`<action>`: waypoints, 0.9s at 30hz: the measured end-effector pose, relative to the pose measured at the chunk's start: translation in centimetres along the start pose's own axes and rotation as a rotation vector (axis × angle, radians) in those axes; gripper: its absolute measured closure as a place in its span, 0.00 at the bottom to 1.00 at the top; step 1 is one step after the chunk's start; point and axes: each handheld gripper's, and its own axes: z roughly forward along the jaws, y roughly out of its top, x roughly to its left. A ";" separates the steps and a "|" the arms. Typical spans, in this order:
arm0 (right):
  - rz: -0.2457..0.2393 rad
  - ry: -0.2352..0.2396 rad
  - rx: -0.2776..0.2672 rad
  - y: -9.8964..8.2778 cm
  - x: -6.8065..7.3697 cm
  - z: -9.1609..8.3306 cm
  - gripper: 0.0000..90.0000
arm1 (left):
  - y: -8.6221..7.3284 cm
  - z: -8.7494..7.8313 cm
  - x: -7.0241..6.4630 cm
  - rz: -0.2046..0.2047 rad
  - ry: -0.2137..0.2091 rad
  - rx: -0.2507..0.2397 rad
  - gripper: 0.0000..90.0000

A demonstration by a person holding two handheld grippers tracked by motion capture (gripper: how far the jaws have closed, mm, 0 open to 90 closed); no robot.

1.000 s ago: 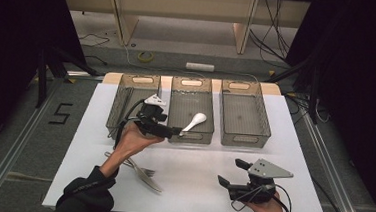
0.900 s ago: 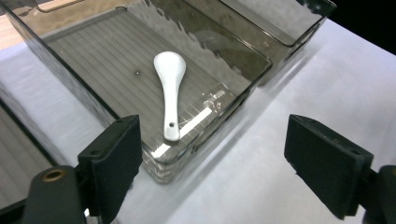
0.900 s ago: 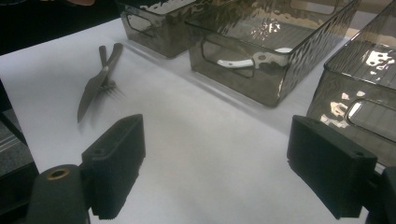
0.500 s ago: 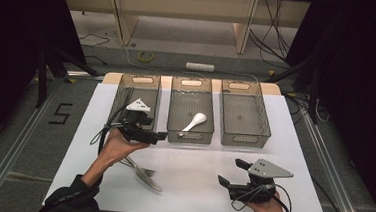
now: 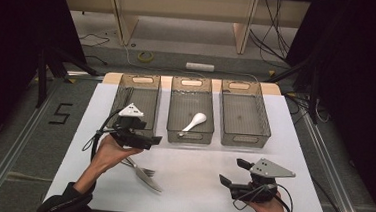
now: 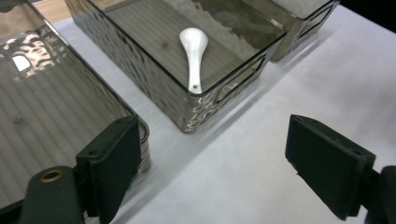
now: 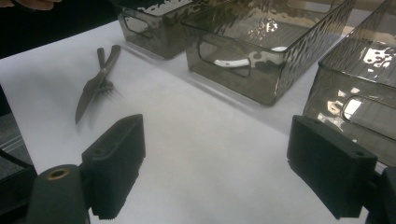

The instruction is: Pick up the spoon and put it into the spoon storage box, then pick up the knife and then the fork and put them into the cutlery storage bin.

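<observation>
Sorting cutlery: spoon (image 5: pixel 195 121) lies in the middle bin (image 5: pixel 189 136); left gripper (image 5: pixel 149 141), jaws apart and empty, should drop squarely over the fork (image 5: pixel 144 170) and knife (image 5: pixel 146 179) near the table's (image 5: pixel 195 186) front-left edge.

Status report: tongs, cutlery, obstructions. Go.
Left tongs open, empty, by left bin. Right tongs open, empty. Spoon in middle bin; knife and fork on table. Nothing blocking.

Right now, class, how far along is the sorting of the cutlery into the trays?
Done: the white spoon lies in the middle tray. In hand: nothing; the left gripper hangs open above the table beside the left tray. Left: a knife and fork lie on the table. The right gripper is open.
</observation>
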 end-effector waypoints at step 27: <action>0.002 -0.015 0.002 -0.3 0.2 -0.5 0.22 | -3.2 -0.5 1.7 -0.055 0.090 0.115 0.20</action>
